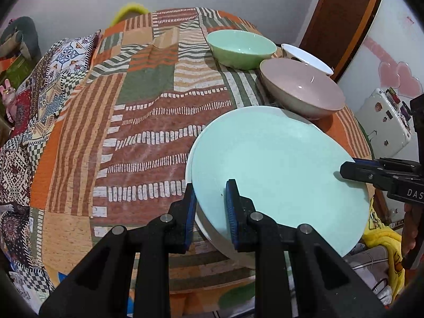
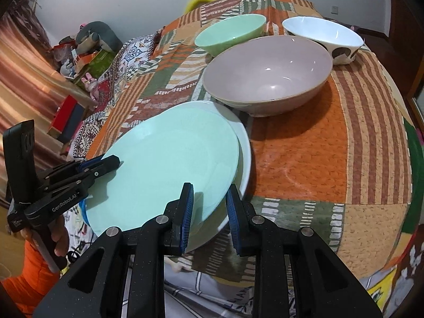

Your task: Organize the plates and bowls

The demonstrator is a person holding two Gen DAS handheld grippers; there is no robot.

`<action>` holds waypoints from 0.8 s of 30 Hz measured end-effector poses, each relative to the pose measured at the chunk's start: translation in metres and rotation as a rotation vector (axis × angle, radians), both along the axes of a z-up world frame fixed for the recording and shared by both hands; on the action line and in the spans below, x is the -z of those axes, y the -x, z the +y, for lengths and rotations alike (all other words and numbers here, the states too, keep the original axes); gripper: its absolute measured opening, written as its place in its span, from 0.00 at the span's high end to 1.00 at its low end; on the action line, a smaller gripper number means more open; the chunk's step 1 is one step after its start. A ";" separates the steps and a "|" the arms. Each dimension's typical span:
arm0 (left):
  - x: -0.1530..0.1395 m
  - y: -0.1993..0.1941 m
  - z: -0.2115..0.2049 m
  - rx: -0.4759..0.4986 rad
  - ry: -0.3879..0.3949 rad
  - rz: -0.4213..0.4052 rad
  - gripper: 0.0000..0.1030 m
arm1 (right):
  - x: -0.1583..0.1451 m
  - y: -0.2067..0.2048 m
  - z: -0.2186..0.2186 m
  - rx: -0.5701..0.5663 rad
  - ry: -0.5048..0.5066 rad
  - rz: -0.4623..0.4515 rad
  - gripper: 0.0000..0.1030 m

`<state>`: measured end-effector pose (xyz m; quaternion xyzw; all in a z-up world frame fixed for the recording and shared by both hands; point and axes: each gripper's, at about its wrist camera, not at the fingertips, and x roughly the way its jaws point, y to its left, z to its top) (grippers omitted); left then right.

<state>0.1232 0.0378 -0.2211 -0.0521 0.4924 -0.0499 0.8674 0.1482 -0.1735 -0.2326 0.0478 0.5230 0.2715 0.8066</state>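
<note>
Stacking step: left gripper [image 1: 210, 212] and right gripper [image 2: 209, 212], fingers parted astride opposite rims of the mint-green round plate [image 1: 278, 164] atop a white plate [image 2: 245, 148], lower centre; release and withdrawal probably follow.

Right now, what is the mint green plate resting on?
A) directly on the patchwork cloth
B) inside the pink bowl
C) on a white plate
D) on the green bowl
C: the white plate shows as a rim beyond the edge of the mint green plate, and both views show the stack apart from the pink bowl and the green bowl.
</note>
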 end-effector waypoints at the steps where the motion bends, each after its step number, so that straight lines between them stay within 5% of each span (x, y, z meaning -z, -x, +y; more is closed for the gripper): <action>1: 0.001 -0.001 0.000 -0.001 0.001 0.003 0.78 | 0.001 0.000 -0.001 0.001 0.000 0.000 0.78; 8: 0.010 -0.005 0.001 -0.009 -0.005 0.021 0.77 | 0.004 -0.002 0.002 -0.003 0.008 0.004 0.78; 16: 0.015 -0.003 -0.016 0.045 -0.120 -0.003 0.76 | 0.000 0.000 0.008 -0.010 0.056 -0.039 0.75; 24: 0.014 -0.008 -0.017 0.041 -0.059 0.011 0.76 | 0.000 -0.001 0.003 -0.014 0.038 -0.013 0.75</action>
